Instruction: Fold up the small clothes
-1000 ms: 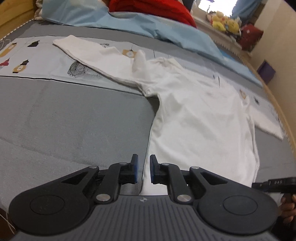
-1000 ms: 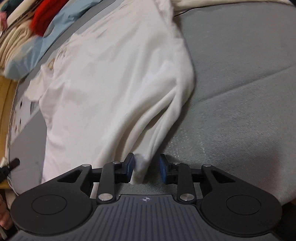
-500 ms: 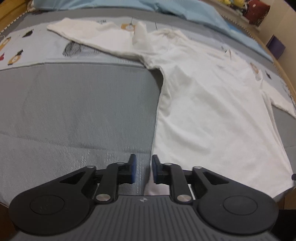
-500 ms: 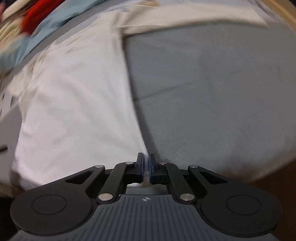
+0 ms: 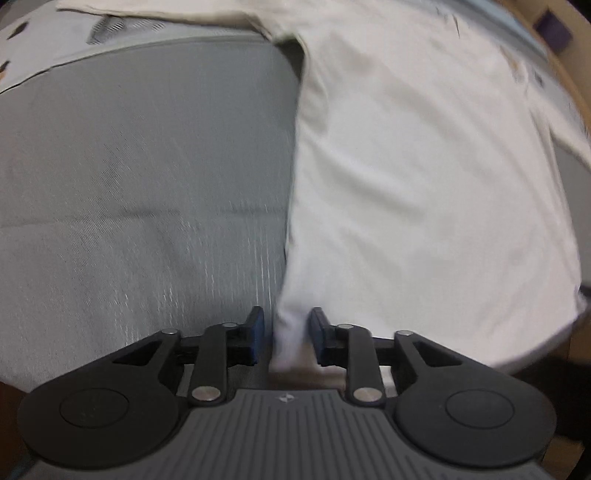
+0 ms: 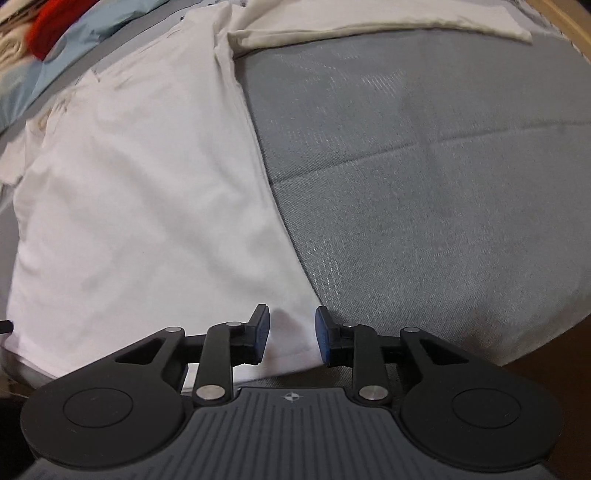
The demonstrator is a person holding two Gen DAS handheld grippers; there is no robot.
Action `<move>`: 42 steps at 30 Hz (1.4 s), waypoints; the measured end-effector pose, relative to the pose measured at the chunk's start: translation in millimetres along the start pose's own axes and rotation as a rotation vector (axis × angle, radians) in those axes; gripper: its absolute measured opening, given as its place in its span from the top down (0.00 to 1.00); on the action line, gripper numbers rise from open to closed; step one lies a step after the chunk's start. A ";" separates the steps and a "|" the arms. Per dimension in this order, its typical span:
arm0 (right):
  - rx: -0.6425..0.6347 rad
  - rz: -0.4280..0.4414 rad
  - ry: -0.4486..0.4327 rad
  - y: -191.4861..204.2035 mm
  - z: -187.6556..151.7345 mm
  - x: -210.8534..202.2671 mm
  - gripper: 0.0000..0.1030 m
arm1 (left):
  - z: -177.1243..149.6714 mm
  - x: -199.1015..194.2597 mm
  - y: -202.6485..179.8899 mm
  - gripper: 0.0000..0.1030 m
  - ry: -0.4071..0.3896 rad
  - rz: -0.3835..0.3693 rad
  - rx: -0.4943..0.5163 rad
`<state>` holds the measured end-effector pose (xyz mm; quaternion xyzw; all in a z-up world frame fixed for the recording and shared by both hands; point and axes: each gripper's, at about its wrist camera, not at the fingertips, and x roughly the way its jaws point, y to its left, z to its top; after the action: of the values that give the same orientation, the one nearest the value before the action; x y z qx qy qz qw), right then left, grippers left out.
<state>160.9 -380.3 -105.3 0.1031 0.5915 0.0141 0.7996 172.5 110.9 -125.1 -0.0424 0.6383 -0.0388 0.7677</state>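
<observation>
Shirt: a white long-sleeved shirt (image 5: pixel 424 177) is lying spread flat on the grey bed (image 5: pixel 140 177), hem toward the cameras, collar toward the far end.
Sleeves: one sleeve (image 6: pixel 376 22) is stretching out sideways across the far part of the grey cover; the other is running off the top left of the left view.
Left gripper: the left gripper (image 5: pixel 286 338) is pointing steeply down at the near left hem corner, and its jaws are closing with a raised tuck of white cloth standing between them; the blue pads are not yet pressing on it.
Right gripper: the right gripper (image 6: pixel 291 339) is hanging over the near right hem corner, jaws opening, cloth lying under the gap and gripped by neither pad.
Weight: the shirt is looking light, likely easy for one pinch per corner to lift.
Stiffness: it is looking soft and limp, so it will probably be sagging and trailing between the two holds rather than keeping its shape.
Slip: thin knit may be sliding out of a shallow bite.
Where to hold: the two hem corners, taken deep enough to catch both layers, seem the best places.
Risk: the pads may be catching the bed cover along with the cloth.
</observation>
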 end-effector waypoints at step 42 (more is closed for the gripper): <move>-0.169 -0.050 -0.117 23.8 -11.9 -30.1 0.86 | -23.2 -30.9 -35.3 0.85 -0.063 0.063 0.204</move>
<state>143.0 -359.6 -76.0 0.0209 0.5430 0.0381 0.8386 143.9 79.0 -95.1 0.0550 0.6076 -0.0781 0.7884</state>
